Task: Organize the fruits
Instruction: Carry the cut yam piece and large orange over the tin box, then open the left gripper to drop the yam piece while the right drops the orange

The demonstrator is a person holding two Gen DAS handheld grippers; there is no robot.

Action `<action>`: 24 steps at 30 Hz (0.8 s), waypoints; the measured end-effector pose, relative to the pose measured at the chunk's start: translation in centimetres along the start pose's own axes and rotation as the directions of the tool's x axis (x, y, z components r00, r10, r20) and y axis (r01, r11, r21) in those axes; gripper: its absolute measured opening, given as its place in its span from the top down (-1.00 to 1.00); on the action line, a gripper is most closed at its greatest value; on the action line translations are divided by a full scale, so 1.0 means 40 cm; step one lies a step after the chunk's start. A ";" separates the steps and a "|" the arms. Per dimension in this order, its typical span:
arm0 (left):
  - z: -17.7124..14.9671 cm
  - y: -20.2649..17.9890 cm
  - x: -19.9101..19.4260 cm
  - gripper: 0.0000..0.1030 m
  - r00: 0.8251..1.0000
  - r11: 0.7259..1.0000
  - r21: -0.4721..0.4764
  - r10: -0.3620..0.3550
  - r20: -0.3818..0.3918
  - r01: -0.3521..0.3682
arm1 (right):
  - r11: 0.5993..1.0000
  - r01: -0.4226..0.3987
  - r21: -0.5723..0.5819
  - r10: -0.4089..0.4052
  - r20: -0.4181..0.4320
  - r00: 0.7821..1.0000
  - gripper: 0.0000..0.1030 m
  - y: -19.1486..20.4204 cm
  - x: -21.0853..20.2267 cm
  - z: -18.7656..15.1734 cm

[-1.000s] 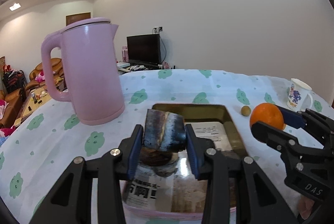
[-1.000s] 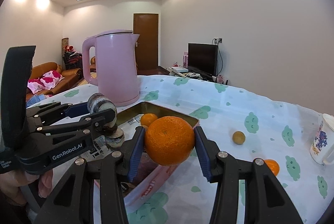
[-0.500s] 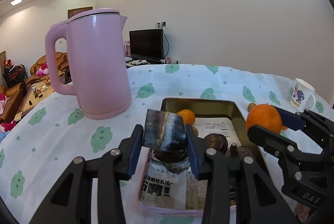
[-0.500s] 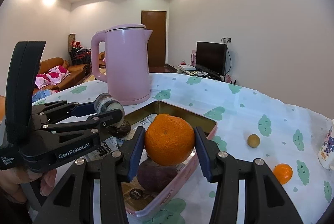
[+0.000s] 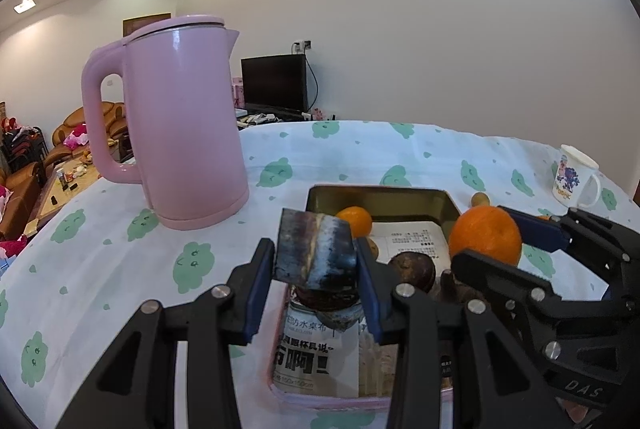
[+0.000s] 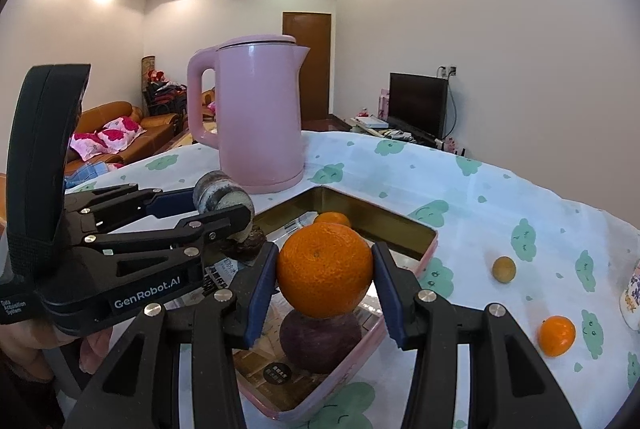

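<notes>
My left gripper is shut on a dark grey weathered fruit and holds it over the near end of the pink tray. It also shows in the right wrist view. My right gripper is shut on a large orange, held above a dark purple fruit in the tray. The tray also holds a small orange and a dark brown fruit.
A pink kettle stands left of the tray. On the tablecloth to the right lie a small yellow-brown fruit and a small orange. A white flowered mug stands at the far right.
Both grippers have drawn back toward the near end of the tray while still holding their fruits. More of the tray's contents show now.
</notes>
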State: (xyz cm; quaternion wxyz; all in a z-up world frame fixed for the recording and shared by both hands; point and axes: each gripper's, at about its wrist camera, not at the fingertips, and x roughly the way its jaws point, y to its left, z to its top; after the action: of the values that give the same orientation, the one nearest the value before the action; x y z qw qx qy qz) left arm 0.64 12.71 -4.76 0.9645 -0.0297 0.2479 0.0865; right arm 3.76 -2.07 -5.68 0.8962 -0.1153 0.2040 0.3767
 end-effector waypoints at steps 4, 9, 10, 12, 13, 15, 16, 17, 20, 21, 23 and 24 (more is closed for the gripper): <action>0.000 -0.003 -0.002 0.17 1.000 1.000 0.024 -0.016 -0.011 0.016 | 0.999 -0.032 -0.021 0.032 -0.022 0.999 0.04 0.014 0.006 -0.002; -0.005 -0.012 0.004 0.07 0.999 0.999 0.044 -0.023 -0.029 0.024 | 0.997 -0.072 -0.030 0.070 -0.062 0.996 0.02 0.023 0.020 -0.005; -0.005 -0.012 0.003 0.07 0.999 0.999 0.042 -0.027 -0.029 0.028 | 0.997 -0.076 -0.032 0.074 -0.061 0.995 0.02 0.023 0.019 -0.005; -0.005 -0.010 0.003 -0.01 0.999 0.999 0.040 -0.031 -0.035 0.032 | 0.996 -0.081 -0.028 0.079 -0.062 0.995 0.02 0.020 0.019 -0.006; -0.006 -0.008 0.004 -0.11 0.999 0.999 0.037 -0.032 -0.039 0.033 | 0.996 -0.081 -0.024 0.080 -0.061 0.995 0.02 0.018 0.018 -0.006; -0.008 -0.003 0.001 -0.26 0.999 0.999 0.026 -0.029 -0.040 0.031 | 0.996 -0.085 -0.014 0.084 -0.059 0.995 0.02 0.013 0.018 -0.006; -0.009 -0.001 0.000 -0.36 0.999 0.999 0.022 -0.031 -0.040 0.032 | 0.996 -0.089 -0.009 0.089 -0.057 0.994 0.01 0.011 0.018 -0.006; -0.009 0.003 -0.001 -0.40 0.999 0.999 0.014 -0.033 -0.041 0.033 | 0.996 -0.091 -0.004 0.091 -0.053 0.994 -0.03 0.009 0.016 -0.007; -0.010 0.013 -0.005 -0.51 0.998 0.999 -0.008 -0.048 -0.045 0.048 | 0.996 -0.092 0.020 0.093 -0.044 0.995 -0.19 -0.003 0.013 -0.007; -0.011 0.015 -0.006 -0.55 0.998 0.999 -0.013 -0.050 -0.045 0.049 | 0.995 -0.096 0.025 0.097 -0.037 0.995 -0.20 -0.005 0.009 -0.007; -0.011 0.014 -0.009 -0.60 0.998 0.999 -0.011 -0.049 -0.041 0.049 | 0.995 -0.096 0.027 0.097 -0.024 0.995 -0.21 -0.006 0.003 -0.007; -0.011 0.013 -0.011 -0.61 0.998 0.999 -0.010 -0.050 -0.037 0.049 | 0.995 -0.094 0.028 0.095 -0.020 0.995 -0.21 -0.005 0.000 -0.007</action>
State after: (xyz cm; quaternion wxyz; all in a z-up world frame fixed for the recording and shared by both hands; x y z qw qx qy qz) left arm -0.04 13.11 -4.94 0.9614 -0.0415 0.2646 0.0631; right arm 3.84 -2.32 -5.93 0.8766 -0.0975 0.2236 0.4148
